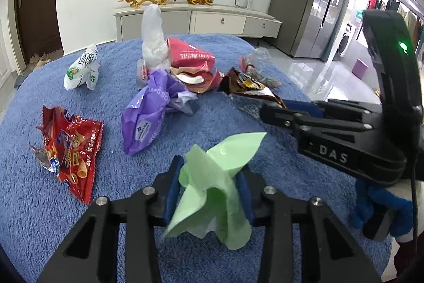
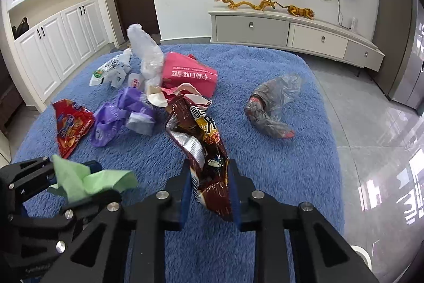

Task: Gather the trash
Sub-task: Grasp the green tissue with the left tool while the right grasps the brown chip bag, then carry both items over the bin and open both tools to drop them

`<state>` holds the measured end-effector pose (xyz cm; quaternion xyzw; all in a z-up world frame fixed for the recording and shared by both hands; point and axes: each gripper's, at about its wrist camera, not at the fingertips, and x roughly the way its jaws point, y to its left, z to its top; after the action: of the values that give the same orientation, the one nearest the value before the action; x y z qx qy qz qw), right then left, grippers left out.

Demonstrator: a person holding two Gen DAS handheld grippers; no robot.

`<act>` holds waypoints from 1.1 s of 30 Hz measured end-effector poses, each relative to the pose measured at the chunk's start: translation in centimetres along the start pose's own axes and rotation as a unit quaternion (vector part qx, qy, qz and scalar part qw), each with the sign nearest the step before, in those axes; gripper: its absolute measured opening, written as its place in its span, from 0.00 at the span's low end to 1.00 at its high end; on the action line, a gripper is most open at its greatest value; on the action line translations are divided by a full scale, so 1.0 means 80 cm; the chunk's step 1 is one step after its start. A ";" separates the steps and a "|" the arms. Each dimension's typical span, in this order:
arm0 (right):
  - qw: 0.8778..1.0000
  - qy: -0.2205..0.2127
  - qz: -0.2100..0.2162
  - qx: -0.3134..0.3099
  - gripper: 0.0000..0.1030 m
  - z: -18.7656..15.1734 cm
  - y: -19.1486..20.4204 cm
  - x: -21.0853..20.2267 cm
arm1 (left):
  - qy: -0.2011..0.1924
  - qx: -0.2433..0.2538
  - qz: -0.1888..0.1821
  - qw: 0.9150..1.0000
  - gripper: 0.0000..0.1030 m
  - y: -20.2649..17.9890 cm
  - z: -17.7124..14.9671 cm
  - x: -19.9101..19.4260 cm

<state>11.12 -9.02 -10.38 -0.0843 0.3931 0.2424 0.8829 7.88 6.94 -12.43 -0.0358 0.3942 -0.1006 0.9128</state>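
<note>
A: Left gripper [image 1: 209, 183]?
B: Pinched on green wrapper [image 1: 212, 184], lifted off blue rug [image 1: 265, 158].
A: Right gripper [image 2: 210, 190]?
B: Clamped narrow on brown snack bag [image 2: 204, 147], bag standing up between the pads.
A: Still on the rug?
B: Near: red chip bag [image 1: 73, 150], purple bag [image 1: 151, 110]. Further back: pink carton [image 2: 188, 73], clear bag [image 2: 270, 108] off right, white bag [image 1: 82, 68].

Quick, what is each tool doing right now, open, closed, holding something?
Left tool: closed on the green wrapper.
Right tool: closed on the brown snack bag.
</note>
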 end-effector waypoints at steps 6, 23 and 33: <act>1.000 -0.025 -0.005 0.006 0.20 -0.011 0.007 -0.037 | -0.009 -0.010 0.001 1.000 0.35 -0.005 -0.006 -0.020; 0.989 -0.092 -0.082 0.082 0.20 -0.063 -0.033 -0.182 | -0.061 0.036 -0.028 0.997 0.35 -0.077 0.000 -0.094; 0.972 -0.108 -0.148 0.145 0.20 -0.116 -0.086 -0.245 | -0.072 0.090 -0.056 0.992 0.35 -0.139 0.022 -0.100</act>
<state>-2.78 -25.23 -2.49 0.0138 0.3097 0.0572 0.9490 2.10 -2.28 -3.93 0.0175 0.3144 -0.1839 0.9311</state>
